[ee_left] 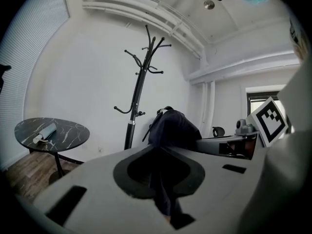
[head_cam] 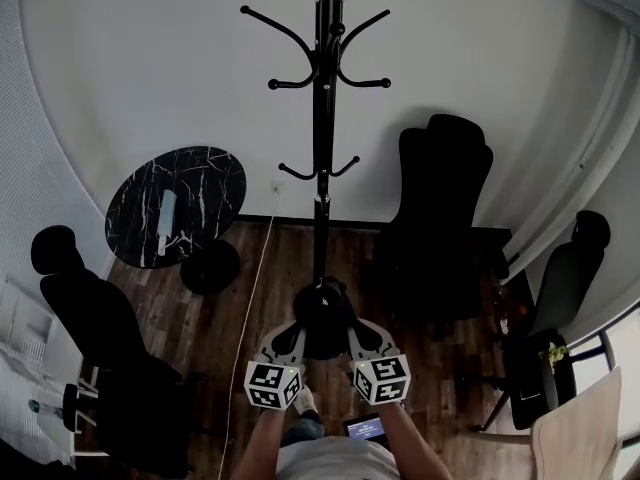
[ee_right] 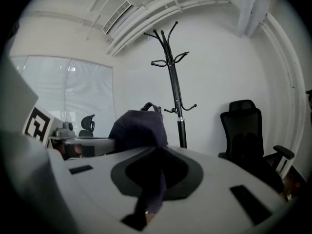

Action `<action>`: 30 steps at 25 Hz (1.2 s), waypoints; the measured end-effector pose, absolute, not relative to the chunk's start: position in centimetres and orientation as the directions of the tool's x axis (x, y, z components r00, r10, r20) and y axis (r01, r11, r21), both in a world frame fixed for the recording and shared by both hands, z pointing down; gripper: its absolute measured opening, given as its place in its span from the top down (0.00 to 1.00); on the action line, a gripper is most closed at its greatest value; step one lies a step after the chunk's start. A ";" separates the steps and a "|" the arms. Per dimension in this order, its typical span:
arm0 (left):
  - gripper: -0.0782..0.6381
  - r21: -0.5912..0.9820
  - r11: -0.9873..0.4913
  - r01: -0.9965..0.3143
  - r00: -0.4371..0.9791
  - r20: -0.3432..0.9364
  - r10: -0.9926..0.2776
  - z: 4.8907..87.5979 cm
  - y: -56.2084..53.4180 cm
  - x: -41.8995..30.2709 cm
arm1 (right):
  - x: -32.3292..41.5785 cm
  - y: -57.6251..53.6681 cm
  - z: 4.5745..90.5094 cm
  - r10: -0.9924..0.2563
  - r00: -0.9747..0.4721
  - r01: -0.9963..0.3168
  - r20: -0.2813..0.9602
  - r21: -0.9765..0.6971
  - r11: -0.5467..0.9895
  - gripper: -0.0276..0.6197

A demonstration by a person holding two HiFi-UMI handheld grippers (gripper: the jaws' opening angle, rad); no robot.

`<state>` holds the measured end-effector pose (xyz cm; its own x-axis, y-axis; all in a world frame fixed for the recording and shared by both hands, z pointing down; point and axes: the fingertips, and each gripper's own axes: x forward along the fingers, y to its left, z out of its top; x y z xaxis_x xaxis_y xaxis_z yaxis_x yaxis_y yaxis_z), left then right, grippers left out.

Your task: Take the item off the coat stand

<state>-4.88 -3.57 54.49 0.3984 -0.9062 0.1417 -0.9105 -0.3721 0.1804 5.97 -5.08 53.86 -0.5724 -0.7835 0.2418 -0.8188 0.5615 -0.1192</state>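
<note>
The left hand-held gripper (head_cam: pixel 296 333) and right hand-held gripper (head_cam: pixel 352 333), jaws nearly closed, each pinch an edge of the dark navy fabric item (head_cam: pixel 323 316). That likely shares its weight. It hangs clear of the bare black metal coat stand (head_cam: pixel 321 118) at twelve o'clock.

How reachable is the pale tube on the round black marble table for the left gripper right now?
Probably not: the left gripper is shut, like the right gripper, on the dark navy fabric item, and the round black marble table stands off to its left.
</note>
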 end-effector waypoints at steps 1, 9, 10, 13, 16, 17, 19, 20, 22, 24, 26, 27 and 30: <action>0.85 0.182 -0.372 -0.910 0.399 0.143 -0.906 54.5 -4.5 -5.2 | 5.7 -6.0 53.9 -0.783 -0.572 -0.819 0.244 -0.119 0.561 0.91; 0.85 0.187 -0.386 -0.903 0.415 0.157 -0.896 54.7 -11.5 -6.9 | 4.0 -12.9 54.2 -0.791 -0.556 -0.831 0.255 -0.132 0.541 0.91; 0.85 0.187 -0.390 -0.902 0.420 0.157 -0.894 54.6 -12.3 -6.9 | 4.0 -13.6 54.2 -0.794 -0.552 -0.833 0.255 -0.133 0.537 0.91; 0.85 0.184 -0.407 -0.895 0.435 0.152 -0.888 54.3 -14.3 -7.2 | 3.7 -15.5 54.0 -0.802 -0.541 -0.840 0.251 -0.134 0.525 0.91; 0.85 0.182 -0.422 -0.888 0.449 0.144 -0.882 54.1 -16.0 -7.5 | 3.4 -17.2 53.8 -0.811 -0.533 -0.846 0.244 -0.135 0.515 0.91; 0.85 0.182 -0.426 -0.886 0.452 0.142 -0.880 54.1 -16.6 -7.6 | 3.3 -17.8 53.9 -0.813 -0.530 -0.848 0.243 -0.135 0.512 0.91; 0.85 0.182 -0.433 -0.883 0.460 0.142 -0.877 54.2 -17.7 -7.9 | 3.0 -18.9 54.1 -0.816 -0.522 -0.853 0.249 -0.132 0.505 0.91; 0.85 0.183 -0.437 -0.881 0.464 0.141 -0.875 54.2 -18.2 -8.1 | 2.8 -19.4 54.2 -0.818 -0.518 -0.855 0.251 -0.131 0.501 0.91; 0.85 0.185 -0.445 -0.876 0.471 0.133 -0.872 54.1 -19.1 -8.5 | 2.2 -20.3 54.3 -0.822 -0.512 -0.859 0.251 -0.125 0.497 0.91; 0.85 0.187 -0.454 -0.871 0.479 0.119 -0.870 53.8 -20.0 -9.0 | 1.8 -21.1 54.1 -0.828 -0.505 -0.863 0.243 -0.119 0.491 0.91; 0.85 0.189 -0.466 -0.865 0.489 0.103 -0.866 53.6 -20.7 -9.2 | 1.6 -21.7 53.9 -0.838 -0.495 -0.869 0.231 -0.113 0.482 0.91; 0.85 0.190 -0.471 -0.861 0.494 0.097 -0.864 53.6 -21.0 -9.3 | 1.6 -21.9 53.7 -0.842 -0.490 -0.871 0.226 -0.111 0.478 0.91; 0.85 0.189 -0.483 -0.855 0.505 0.090 -0.859 53.4 -21.7 -9.5 | 1.4 -22.4 53.5 -0.850 -0.479 -0.878 0.218 -0.106 0.468 0.91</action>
